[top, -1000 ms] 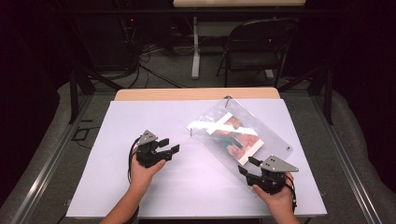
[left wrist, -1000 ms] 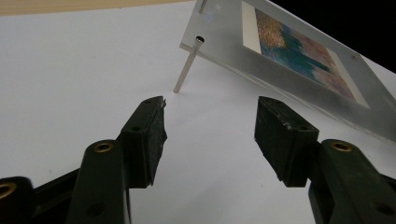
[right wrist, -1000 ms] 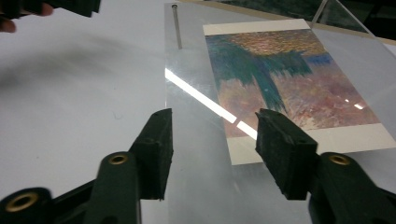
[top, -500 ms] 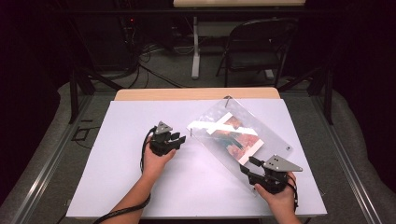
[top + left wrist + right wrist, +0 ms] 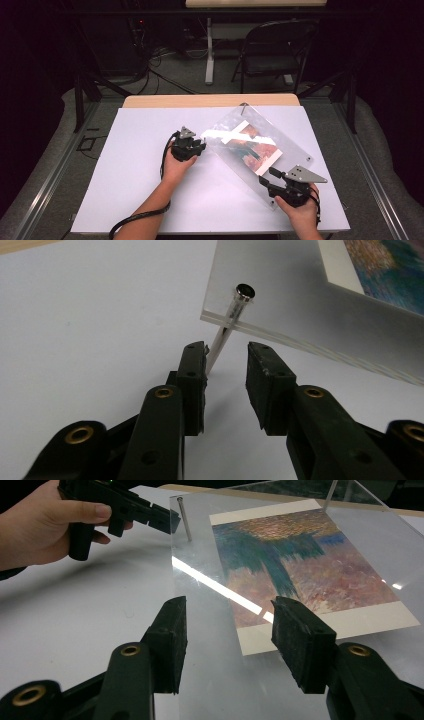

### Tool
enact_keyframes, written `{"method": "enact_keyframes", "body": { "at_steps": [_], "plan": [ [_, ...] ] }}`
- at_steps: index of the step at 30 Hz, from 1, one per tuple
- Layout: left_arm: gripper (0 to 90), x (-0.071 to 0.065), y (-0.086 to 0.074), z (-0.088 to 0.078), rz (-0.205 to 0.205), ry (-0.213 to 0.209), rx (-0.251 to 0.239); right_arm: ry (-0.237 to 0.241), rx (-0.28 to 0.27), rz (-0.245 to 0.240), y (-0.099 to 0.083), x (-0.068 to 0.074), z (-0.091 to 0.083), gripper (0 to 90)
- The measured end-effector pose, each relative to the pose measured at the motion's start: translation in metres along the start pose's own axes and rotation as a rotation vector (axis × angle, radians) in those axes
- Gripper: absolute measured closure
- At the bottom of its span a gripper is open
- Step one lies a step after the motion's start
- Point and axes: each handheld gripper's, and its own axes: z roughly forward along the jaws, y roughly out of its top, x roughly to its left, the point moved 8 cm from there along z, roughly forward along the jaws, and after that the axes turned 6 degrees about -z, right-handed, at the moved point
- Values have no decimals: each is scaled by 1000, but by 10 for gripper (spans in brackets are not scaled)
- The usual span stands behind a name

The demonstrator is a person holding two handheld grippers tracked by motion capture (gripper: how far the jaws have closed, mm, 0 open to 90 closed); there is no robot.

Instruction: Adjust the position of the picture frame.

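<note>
Leftmost on the white table (image 5: 125,165), a black cable (image 5: 135,220) trails along the person's left forearm to the left gripper (image 5: 201,146), held in the left hand (image 5: 176,167). Its grey plate sits on top, and its jaws point right, at the near-left corner of the frame (image 5: 295,150). In the left gripper view the jaws stand apart, released, with nothing between the pads. A thin metal pin (image 5: 231,320) passes down through the clear corner just ahead of them; its lower end reaches close beside the left jaw's tip, though contact cannot be told.

Further right, the frame is a clear acrylic sheet lying slantwise across the middle and right of the table, raised off the surface on pins at its corners. A painted print (image 5: 252,147) in blue-green, orange and pink with a white border sits under the sheet. A bright streak of reflected light crosses the sheet's left part.

At the frame's near corner, the right gripper (image 5: 264,178) is held in the right hand (image 5: 300,212), jaws pointing left and away. In the right gripper view its jaws are also spread, grasping nothing, and they straddle the sheet's near edge, one over the table, one over the acrylic. Beyond them that view shows the left gripper (image 5: 172,520) just beside the far pin (image 5: 184,517).

Behind the table stands a dark folding chair (image 5: 272,55).
</note>
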Motion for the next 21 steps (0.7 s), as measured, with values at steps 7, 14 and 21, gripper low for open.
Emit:
{"method": "enact_keyframes", "body": {
  "at_steps": [7,14,21],
  "plan": [
    [726,0,2,10,1,10,5,1,-4,13,-1,-2,-1,474],
    [770,2,4,16,19,26,5,3,0,30,-2,-4,-1,473],
    [784,3,6,19,20,32,-1,4,1,42,-3,-5,-1,472]
  ]
}}
